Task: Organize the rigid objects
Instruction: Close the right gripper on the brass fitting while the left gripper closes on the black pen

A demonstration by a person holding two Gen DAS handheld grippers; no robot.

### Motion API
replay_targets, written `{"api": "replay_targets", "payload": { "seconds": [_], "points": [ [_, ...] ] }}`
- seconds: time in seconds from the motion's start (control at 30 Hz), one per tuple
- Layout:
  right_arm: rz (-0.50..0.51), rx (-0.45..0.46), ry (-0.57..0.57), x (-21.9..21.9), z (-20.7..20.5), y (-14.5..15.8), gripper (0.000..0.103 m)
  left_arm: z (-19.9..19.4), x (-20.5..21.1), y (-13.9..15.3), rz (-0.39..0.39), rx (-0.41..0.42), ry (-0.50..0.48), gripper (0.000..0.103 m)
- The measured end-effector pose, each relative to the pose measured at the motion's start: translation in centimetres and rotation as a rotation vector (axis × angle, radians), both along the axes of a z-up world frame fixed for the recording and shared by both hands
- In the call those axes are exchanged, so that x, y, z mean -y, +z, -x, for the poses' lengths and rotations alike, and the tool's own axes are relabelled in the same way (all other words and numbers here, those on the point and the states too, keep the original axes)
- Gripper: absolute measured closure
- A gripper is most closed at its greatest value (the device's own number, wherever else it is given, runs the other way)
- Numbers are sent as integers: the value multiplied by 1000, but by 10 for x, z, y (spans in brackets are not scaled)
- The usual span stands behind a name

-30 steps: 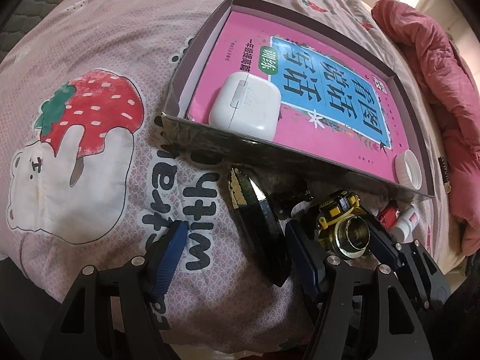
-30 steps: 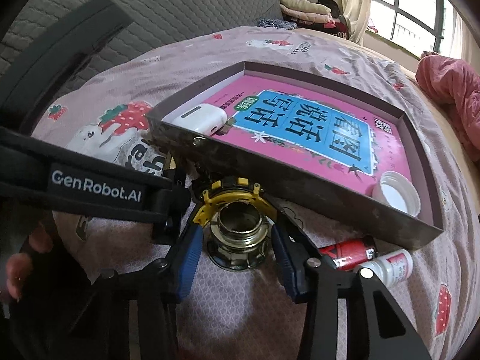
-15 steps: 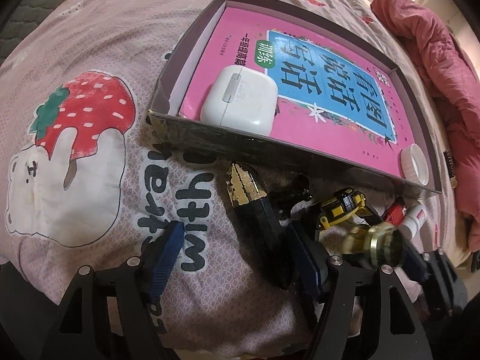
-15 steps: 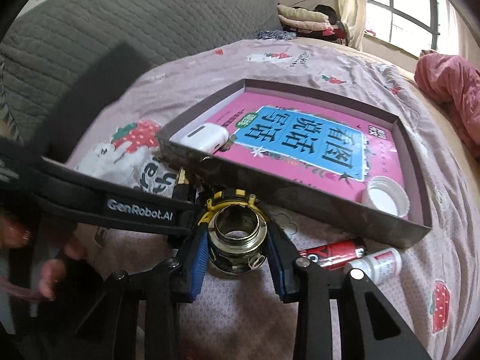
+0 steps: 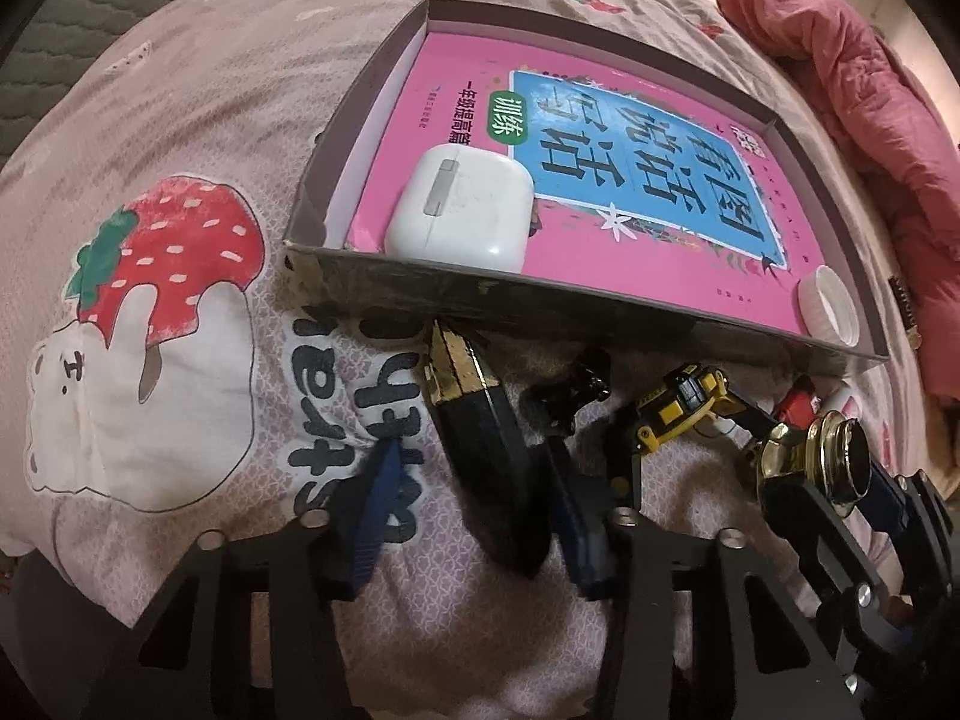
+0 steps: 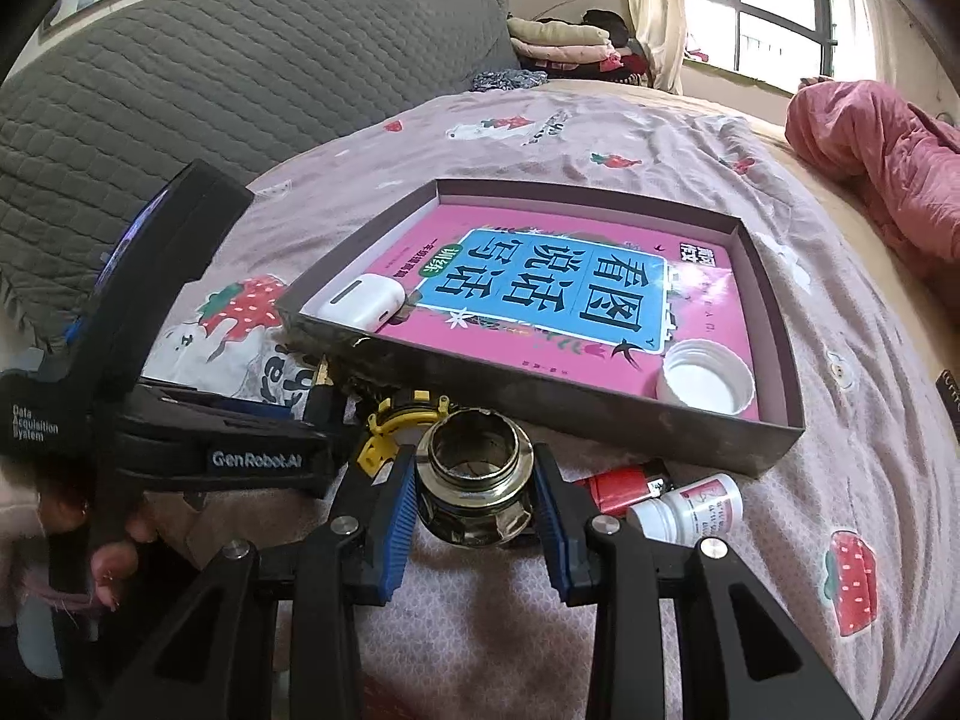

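My right gripper [image 6: 474, 501] is shut on a brass metal fitting [image 6: 477, 486] and holds it above the bedspread; it also shows in the left wrist view [image 5: 822, 468]. A shallow dark box [image 6: 774, 324] holds a pink book [image 6: 558, 276], a white earbud case [image 6: 360, 303] and a white cap [image 6: 705, 375]. My left gripper [image 5: 474, 510] is open around a black and gold clip-shaped object [image 5: 480, 420] lying on the bedspread. A yellow and black tape measure [image 5: 684, 408] lies in front of the box.
A red cylinder [image 6: 621, 489] and a small white bottle [image 6: 690, 507] lie on the bedspread in front of the box. A small black piece [image 5: 576, 396] lies beside the clip-shaped object. A pink quilt [image 6: 882, 162] is at the right, a grey headboard [image 6: 240, 66] behind.
My right gripper has closed on the brass fitting and lifted it off the bedspread, away from the tape measure. My left gripper stays open around the black and gold object.
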State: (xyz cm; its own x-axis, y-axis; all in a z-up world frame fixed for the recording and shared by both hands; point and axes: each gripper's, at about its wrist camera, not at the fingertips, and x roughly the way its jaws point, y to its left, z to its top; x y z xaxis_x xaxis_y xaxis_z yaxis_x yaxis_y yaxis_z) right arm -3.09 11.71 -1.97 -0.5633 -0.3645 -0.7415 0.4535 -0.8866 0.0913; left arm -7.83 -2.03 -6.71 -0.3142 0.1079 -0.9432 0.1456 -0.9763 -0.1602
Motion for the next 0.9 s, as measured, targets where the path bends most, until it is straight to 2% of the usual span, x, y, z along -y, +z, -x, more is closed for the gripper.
{"api": "replay_targets", "payload": {
  "seconds": [0.13,0.23,0.6,0.9],
  "points": [
    [3,-10,-1,-1,-3,4,67,-4,5,2,-30,-6,-17,74],
    [11,-8,1,-2,-5,6,67,-8,10,4,-57,-19,-29,78],
    [29,-19,-18,-9,-8,12,66,-23,19,13,-102,-67,-40,79],
    [46,-42,-37,-12,-8,18,67,-31,17,36,-104,-145,-62,79]
  ]
}}
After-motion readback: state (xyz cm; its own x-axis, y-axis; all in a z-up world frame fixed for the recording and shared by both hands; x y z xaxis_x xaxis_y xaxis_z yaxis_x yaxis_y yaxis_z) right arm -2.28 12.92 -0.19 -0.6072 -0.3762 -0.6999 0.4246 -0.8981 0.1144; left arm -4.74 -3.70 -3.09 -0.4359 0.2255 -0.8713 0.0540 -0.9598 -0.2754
